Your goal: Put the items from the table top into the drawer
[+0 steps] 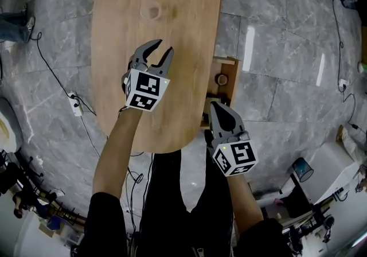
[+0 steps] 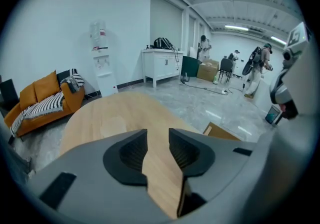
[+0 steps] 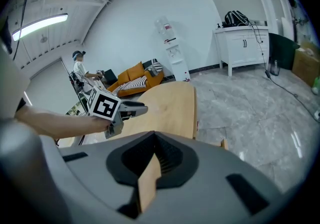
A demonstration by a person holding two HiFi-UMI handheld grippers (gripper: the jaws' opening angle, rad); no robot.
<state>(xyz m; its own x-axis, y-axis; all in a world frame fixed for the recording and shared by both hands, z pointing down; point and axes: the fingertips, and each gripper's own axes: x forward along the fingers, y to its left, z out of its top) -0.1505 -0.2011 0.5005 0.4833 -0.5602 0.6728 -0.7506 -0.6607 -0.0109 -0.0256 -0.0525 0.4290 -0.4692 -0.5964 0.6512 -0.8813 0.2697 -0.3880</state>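
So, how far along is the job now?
Done, it seems: the table looks bare, and a round item lies in the open drawer. In hand: nothing. The left gripper is open and empty over the table; the right gripper is shut and empty by the drawer. Left: probably only shutting the drawer.
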